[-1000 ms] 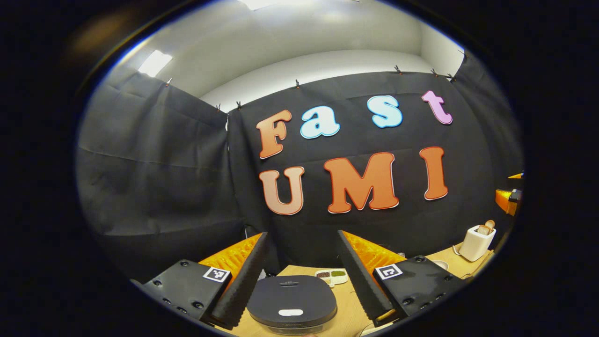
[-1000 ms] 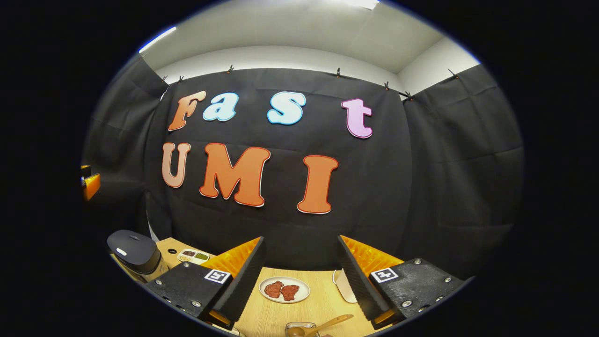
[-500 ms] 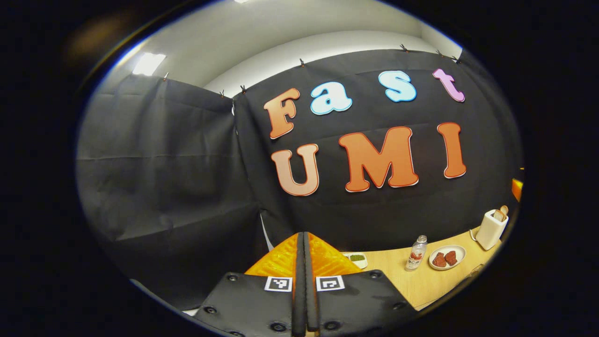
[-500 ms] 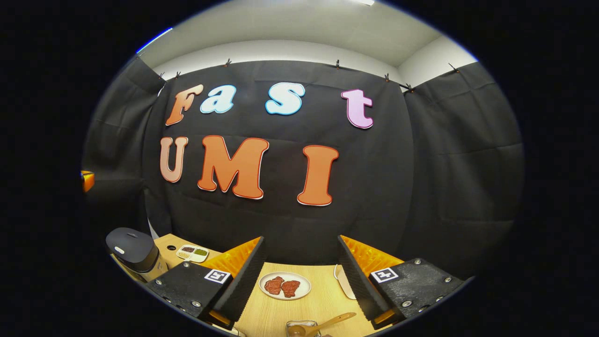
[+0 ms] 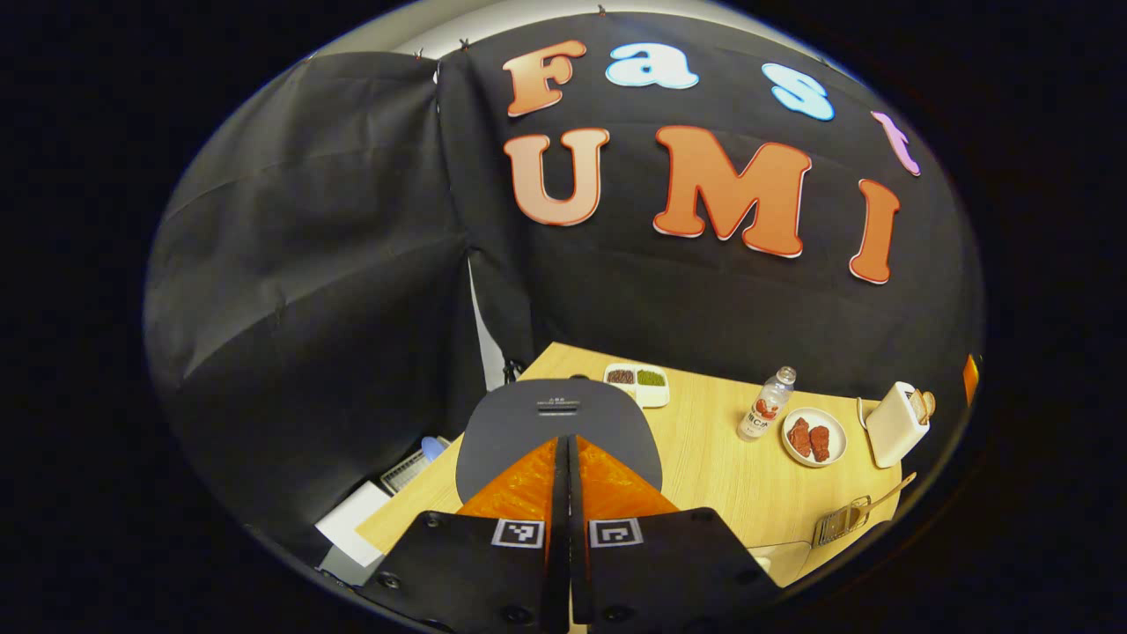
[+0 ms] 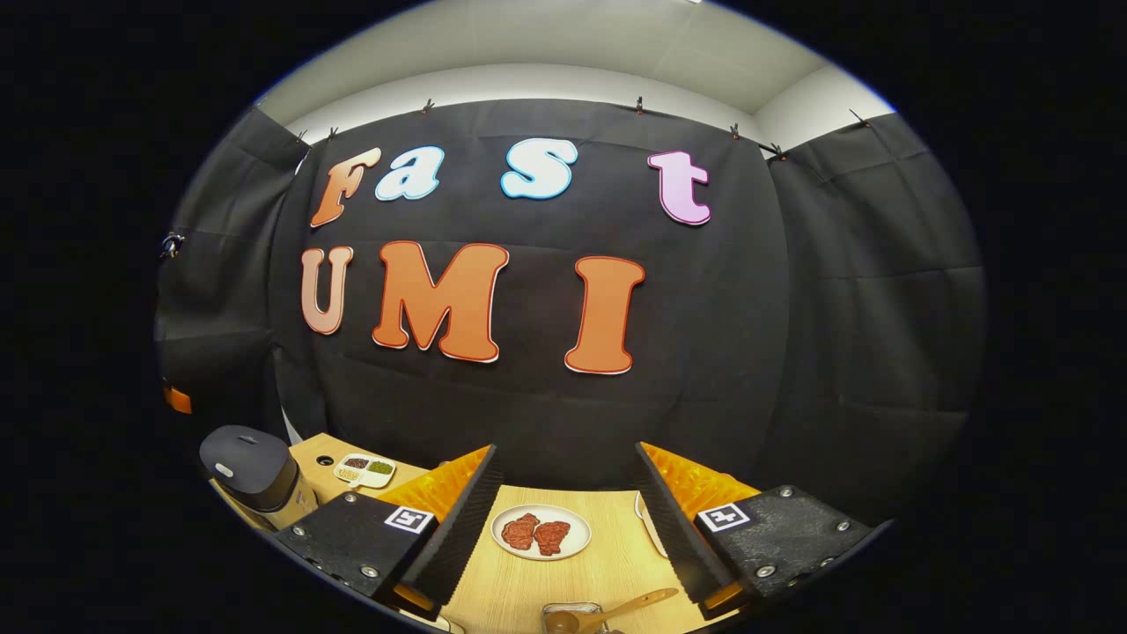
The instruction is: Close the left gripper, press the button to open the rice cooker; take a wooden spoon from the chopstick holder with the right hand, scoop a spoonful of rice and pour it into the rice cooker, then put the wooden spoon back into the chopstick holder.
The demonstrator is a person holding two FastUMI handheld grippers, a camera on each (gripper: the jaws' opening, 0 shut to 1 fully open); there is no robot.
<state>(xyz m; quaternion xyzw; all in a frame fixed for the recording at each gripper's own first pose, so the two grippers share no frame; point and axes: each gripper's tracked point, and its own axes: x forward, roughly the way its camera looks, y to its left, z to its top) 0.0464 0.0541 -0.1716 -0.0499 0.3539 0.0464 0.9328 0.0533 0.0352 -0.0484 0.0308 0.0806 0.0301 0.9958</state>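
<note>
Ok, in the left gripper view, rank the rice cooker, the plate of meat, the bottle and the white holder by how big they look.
1. rice cooker, clearly largest, though also nearest the camera.
2. white holder.
3. plate of meat, close to the holder; unsure.
4. bottle, slimmest.

Left gripper view: high, tilted down over rice cooker point(image 5: 558, 423). Right gripper view: low, level, facing wall. Both share table point(image 6: 528, 586).

No legible text is showing. Square black-and-white coded markers are sitting on the left tool point(image 5: 568, 440) and right tool point(image 6: 568, 489); small lettering on the rice cooker point(image 5: 557, 421) lid and bottle point(image 5: 764, 409) label is staying unreadable.
</note>
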